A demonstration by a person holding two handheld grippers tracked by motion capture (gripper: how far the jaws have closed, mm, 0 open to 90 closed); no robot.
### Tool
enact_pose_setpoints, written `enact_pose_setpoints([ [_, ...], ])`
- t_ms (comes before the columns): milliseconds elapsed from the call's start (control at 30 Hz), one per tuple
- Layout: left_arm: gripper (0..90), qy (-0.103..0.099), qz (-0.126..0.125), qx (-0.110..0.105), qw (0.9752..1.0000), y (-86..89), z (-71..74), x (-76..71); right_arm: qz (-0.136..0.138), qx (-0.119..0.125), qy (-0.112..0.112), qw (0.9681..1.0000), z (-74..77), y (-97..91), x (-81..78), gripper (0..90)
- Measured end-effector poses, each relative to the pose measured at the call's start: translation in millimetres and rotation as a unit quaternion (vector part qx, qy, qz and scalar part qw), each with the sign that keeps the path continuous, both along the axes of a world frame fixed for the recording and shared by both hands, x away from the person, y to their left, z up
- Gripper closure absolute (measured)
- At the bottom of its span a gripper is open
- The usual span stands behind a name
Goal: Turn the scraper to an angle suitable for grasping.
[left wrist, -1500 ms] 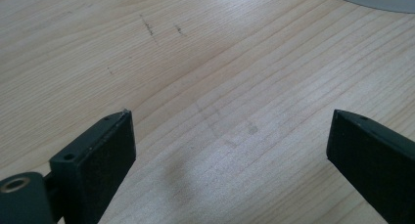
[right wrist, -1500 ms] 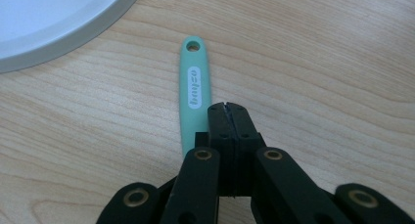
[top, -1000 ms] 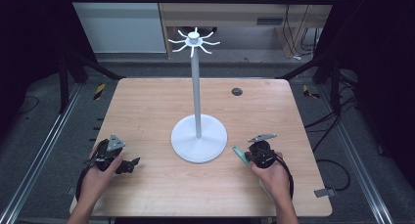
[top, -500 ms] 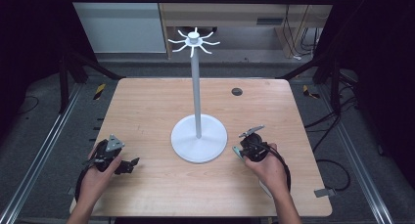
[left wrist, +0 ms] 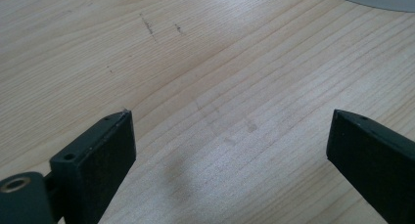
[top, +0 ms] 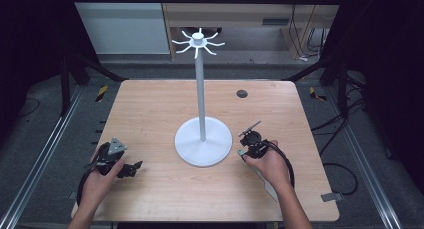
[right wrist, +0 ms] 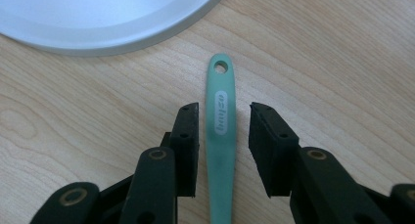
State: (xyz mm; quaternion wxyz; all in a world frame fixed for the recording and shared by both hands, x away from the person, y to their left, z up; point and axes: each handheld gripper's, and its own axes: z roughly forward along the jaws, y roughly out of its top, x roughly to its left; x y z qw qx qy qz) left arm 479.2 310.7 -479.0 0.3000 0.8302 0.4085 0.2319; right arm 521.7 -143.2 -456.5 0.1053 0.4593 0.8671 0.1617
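In the middle of the right gripper view, a slim mint-green plastic handle (right wrist: 221, 131) lies flat on the pale wooden table (right wrist: 342, 62). It runs straight up the frame, narrow near its rounded top end and widening toward the bottom edge, where it passes out of sight. A small round hole is punched near the top, and below it sits a white oval label with lettering too small for me to read. The surface looks matte and smooth. The right gripper (right wrist: 222, 136) straddles it: one black jaw stands on either side, each with a sliver of wood showing between pad and handle, so the thing lies between them released, not pinched. Those jaws have just been opening. Just beyond the handle's tip, in the upper left of that frame, curves the rim of the white round metal base (right wrist: 98, 23) of a stand.

In the high view the same gripper (top: 242, 150) sits right of centre, in the person's right hand (top: 267, 165), close beside the base (top: 203, 141), from which a thin white pole rises to a crown of short hooks (top: 198, 41) near the top of the frame.

At lower left of the high view, the left gripper (top: 134, 166) rests near the table's front edge in the left hand (top: 100, 179), well apart from the stand. In the left gripper view its jaws are spread wide over bare wood grain, nothing between them.
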Motion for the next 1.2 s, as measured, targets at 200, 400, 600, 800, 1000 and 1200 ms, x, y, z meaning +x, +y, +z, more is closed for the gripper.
enact_pose_setpoints([
  [200, 4.0, 0.001, -0.001, 0.001, 1.0, -0.1, -0.2, 0.1, 0.004, -0.005, 0.014, 0.9999, -5.3, 0.0, 5.7, 64.6],
  [400, 4.0, 0.002, -0.001, 0.002, 1.0, -0.6, -0.1, -0.2, 0.001, -0.003, 0.03, 0.9995, -8.2, -0.9, 9.6, 67.4],
  [600, 4.0, 0.0, -0.001, 0.001, 1.0, 0.0, -0.2, -0.3, 0.005, -0.004, 0.037, 0.9993, -10.9, -0.9, 11.3, 69.7],
  [800, 4.0, 0.0, -0.001, 0.002, 1.0, -0.1, -0.1, -0.7, 0.009, 0.001, 0.045, 0.9989, -11.8, -0.7, 13.0, 73.5],
  [1000, 4.0, 0.0, -0.001, 0.002, 1.0, 0.2, -0.1, -0.6, 0.005, -0.002, 0.048, 0.9988, -11.6, 0.2, 13.8, 73.7],
  [1200, 4.0, -0.001, -0.001, 0.002, 1.0, -0.2, 0.0, -0.8, 0.002, -0.015, 0.048, 0.9987, -11.4, 4.6, 13.2, 74.1],
])
